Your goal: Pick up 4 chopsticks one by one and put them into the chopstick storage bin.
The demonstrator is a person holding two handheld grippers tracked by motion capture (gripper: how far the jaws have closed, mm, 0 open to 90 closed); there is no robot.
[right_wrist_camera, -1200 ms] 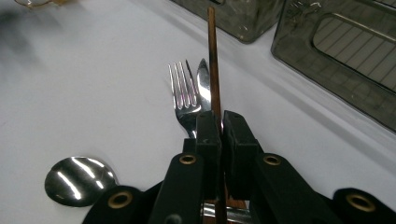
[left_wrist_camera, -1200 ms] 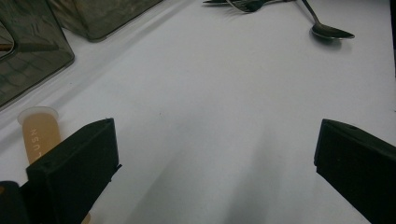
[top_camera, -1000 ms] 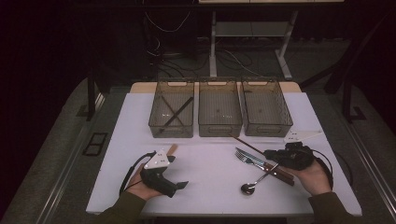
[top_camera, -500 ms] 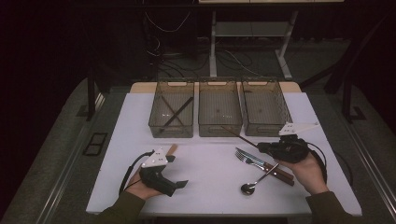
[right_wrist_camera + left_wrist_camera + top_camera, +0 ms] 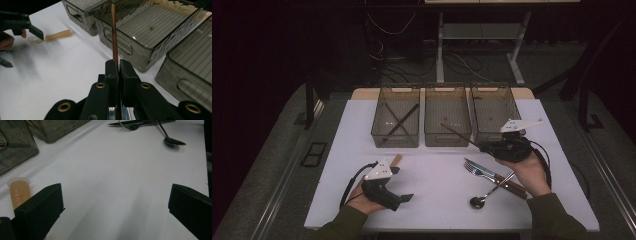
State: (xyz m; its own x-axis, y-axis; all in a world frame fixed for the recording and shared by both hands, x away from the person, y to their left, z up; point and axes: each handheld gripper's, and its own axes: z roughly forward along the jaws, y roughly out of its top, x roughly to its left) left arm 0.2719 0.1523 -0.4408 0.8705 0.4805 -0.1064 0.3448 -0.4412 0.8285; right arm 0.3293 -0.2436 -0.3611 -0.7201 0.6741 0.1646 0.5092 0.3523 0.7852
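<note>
A white table (image 5: 432, 200) carries three clear plastic bins in a row along its far side. The left bin (image 5: 395, 122) holds two dark sticks crossed over each other; the middle bin (image 5: 447, 120) and the right bin (image 5: 493, 114) look bare inside, though the dim light makes that hard to confirm.

The right gripper (image 5: 484, 146), held in the person's right hand (image 5: 527, 172) near the front of the right bin, has its jaws pressed tight on a thin brown chopstick (image 5: 114, 37). In the high view the stick runs from the jaws up and to the left, its far end over the front of the middle bin. In the right gripper view it stands straight up from between the jaws, across the middle bin's near wall.

The left gripper (image 5: 407, 197) rests low on the table in the left hand (image 5: 362, 200), its jaws spread wide with only bare tabletop between them.

Just below the right hand lie a knife (image 5: 497, 175), a fork (image 5: 477, 171) and a spoon (image 5: 487, 192), touching or overlapping. A small tan-handled spoon (image 5: 51, 36) lies beside the left gripper.
</note>
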